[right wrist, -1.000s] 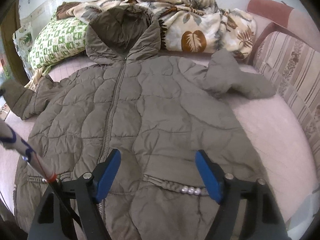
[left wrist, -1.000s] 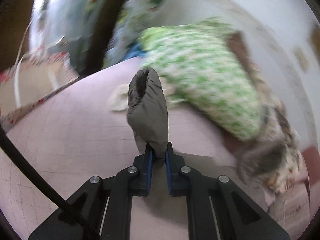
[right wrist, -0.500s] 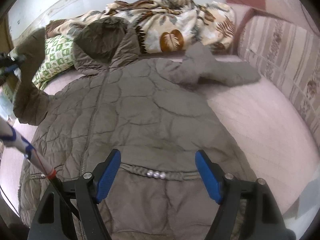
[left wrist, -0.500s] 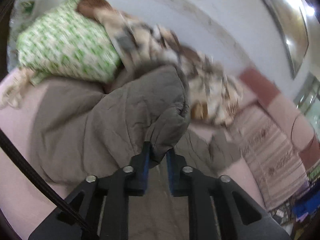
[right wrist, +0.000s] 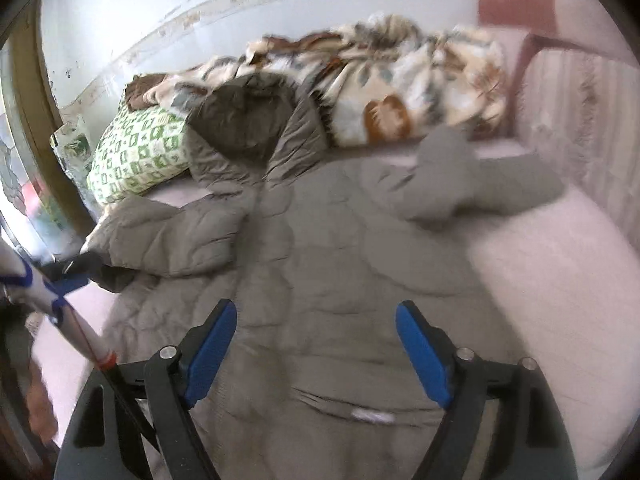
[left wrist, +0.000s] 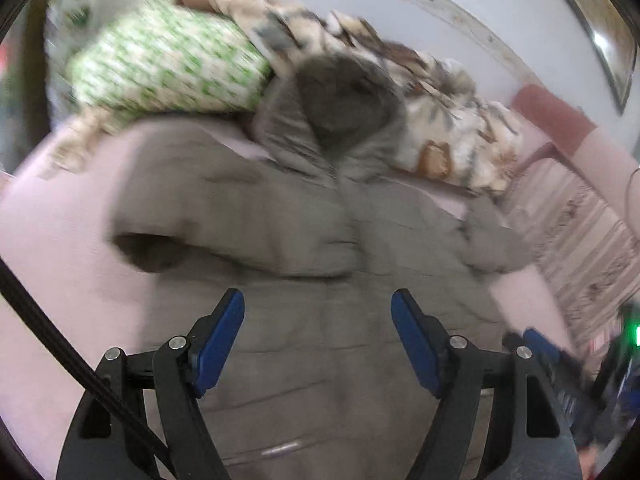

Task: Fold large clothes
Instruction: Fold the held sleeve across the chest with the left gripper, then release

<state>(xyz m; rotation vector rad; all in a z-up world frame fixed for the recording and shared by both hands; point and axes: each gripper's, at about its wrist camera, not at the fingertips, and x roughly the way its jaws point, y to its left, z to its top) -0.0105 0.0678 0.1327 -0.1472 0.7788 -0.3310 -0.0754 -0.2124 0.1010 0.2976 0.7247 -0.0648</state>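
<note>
**Two wrist cameras, one jacket from the hem end**

Each fisheye camera looks forward along its own gripper's fingers, above the lower part of the quilted jacket point(left wrist: 320, 248) and tilted down toward its hood. The left view sits close over the left gripper point(left wrist: 318, 344), the right view close over the right gripper point(right wrist: 316, 350). Both face the wall at the far side of the bed. They share the jacket point(right wrist: 344, 264), the green patterned pillow point(left wrist: 168, 68) point(right wrist: 140, 156) and the leaf-print blanket point(left wrist: 448, 128) point(right wrist: 384, 96).
</note>
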